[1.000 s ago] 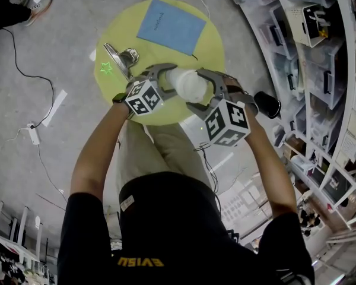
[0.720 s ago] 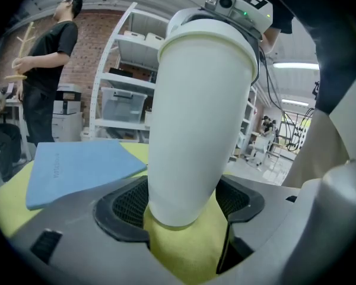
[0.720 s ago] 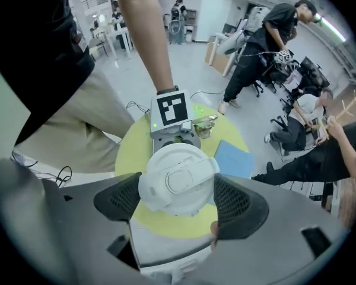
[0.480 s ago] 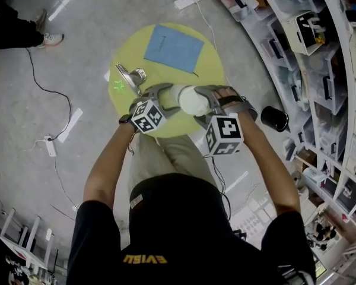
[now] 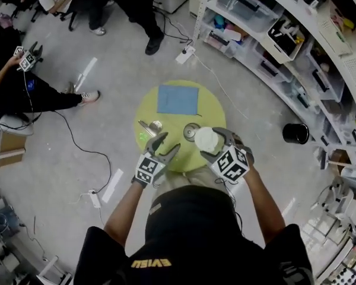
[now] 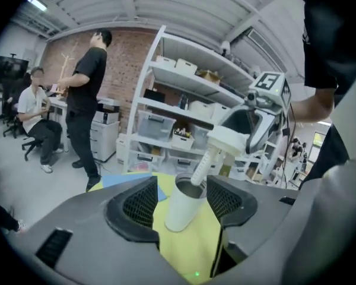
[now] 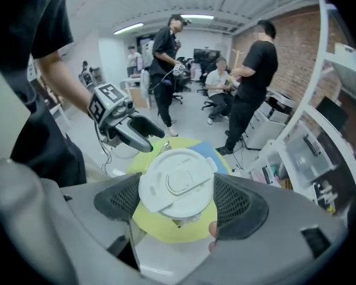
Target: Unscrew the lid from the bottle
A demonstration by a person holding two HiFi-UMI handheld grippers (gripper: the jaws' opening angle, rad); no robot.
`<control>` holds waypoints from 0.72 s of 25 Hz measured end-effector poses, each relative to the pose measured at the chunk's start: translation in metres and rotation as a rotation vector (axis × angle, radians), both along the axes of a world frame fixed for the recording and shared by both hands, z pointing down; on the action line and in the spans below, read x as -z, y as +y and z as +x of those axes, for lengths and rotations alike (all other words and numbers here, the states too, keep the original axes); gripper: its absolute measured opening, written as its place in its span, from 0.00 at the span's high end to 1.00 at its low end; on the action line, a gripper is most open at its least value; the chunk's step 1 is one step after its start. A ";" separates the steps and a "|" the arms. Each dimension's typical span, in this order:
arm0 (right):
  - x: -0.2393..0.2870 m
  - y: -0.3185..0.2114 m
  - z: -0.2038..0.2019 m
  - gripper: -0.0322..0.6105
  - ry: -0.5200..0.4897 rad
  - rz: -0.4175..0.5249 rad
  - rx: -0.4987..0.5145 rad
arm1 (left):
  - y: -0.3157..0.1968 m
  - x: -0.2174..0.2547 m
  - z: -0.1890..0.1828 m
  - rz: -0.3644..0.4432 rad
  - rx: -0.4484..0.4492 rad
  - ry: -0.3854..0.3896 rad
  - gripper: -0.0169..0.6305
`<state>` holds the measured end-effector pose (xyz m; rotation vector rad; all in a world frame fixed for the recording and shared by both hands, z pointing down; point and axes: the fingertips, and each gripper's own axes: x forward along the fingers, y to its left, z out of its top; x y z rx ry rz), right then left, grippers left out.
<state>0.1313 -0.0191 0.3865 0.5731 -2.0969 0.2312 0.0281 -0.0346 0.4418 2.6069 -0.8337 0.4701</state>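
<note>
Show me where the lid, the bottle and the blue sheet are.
lid [image 7: 177,183]: right gripper view, centre of its top face.
bottle [image 6: 183,206]: left gripper view, middle of its white side wall.
blue sheet [image 5: 178,100]: head view, its centre.

The scene is being lit brightly and evenly by ceiling strip lights [image 7: 130,27], only faint soft shadows are being cast, and both gripper views are being bowed and darkened at their edges by wide-angle distortion.

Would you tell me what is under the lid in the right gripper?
A white straw slants from the lid to the mouth of the open bottle; its tip and any contents are hidden.
</note>
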 end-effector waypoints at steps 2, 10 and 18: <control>0.013 -0.001 0.004 0.36 -0.052 0.009 -0.111 | -0.011 0.030 -0.001 0.029 0.022 0.012 0.69; 0.044 0.020 0.009 0.36 -0.170 0.015 -0.347 | -0.022 0.086 0.000 0.073 0.012 0.016 0.95; 0.072 0.028 0.021 0.36 -0.267 0.036 -0.479 | -0.023 0.113 0.003 0.081 -0.020 0.025 0.95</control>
